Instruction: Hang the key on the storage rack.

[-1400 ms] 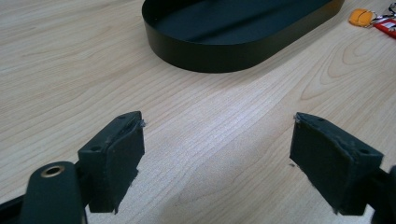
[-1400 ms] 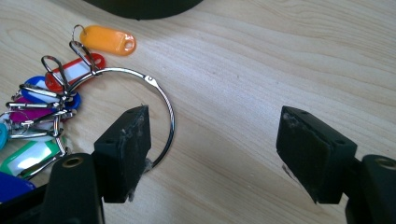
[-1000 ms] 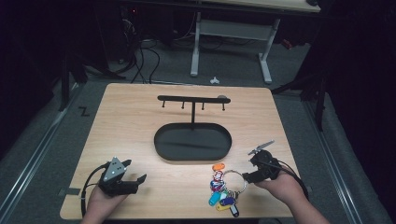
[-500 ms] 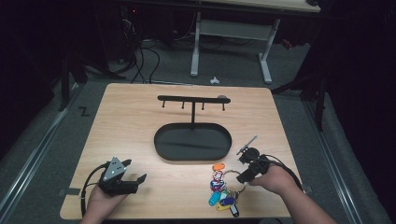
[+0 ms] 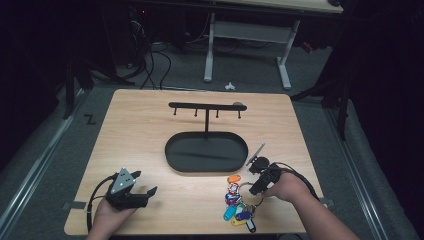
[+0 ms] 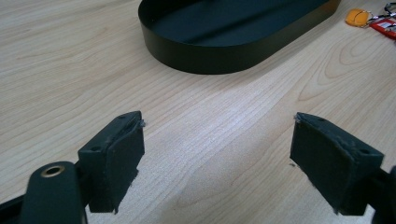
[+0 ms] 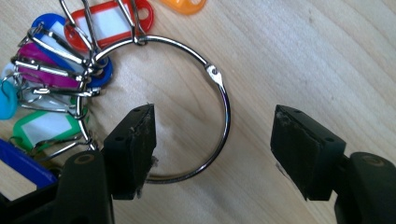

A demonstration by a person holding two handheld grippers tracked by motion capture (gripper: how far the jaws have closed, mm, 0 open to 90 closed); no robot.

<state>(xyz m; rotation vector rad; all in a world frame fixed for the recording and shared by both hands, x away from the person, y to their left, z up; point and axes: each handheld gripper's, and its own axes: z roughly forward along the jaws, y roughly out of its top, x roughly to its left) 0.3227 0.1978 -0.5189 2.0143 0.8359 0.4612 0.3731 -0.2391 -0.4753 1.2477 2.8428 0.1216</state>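
Observation:
A large metal key ring [image 7: 224, 108] lies flat on the wooden table, strung with several coloured key tags [image 7: 46, 126]. In the high view the bunch [image 5: 237, 208] sits near the front edge, right of centre. My right gripper [image 7: 215, 114] hangs open just above it: the left jaw is over the inside of the ring and the right jaw is outside, so the ring's wire lies between them untouched. That right gripper [image 5: 256, 189] is held by a hand from the lower right. My left gripper [image 6: 218, 119] is open over bare wood, and it rests at the front left [image 5: 149, 191].
A black oval tray [image 5: 172, 155] stands mid-table with a T-shaped hook rack [image 5: 206, 106] rising from it; its wall [image 6: 219, 60] lies ahead of the left gripper. An orange tag [image 5: 233, 178] lies between tray and ring. The table's front edge is close to both hands.
The right hand has slid left and sunk a little, bringing its gripper from beside the ring to over it. The left gripper has stayed where it was.

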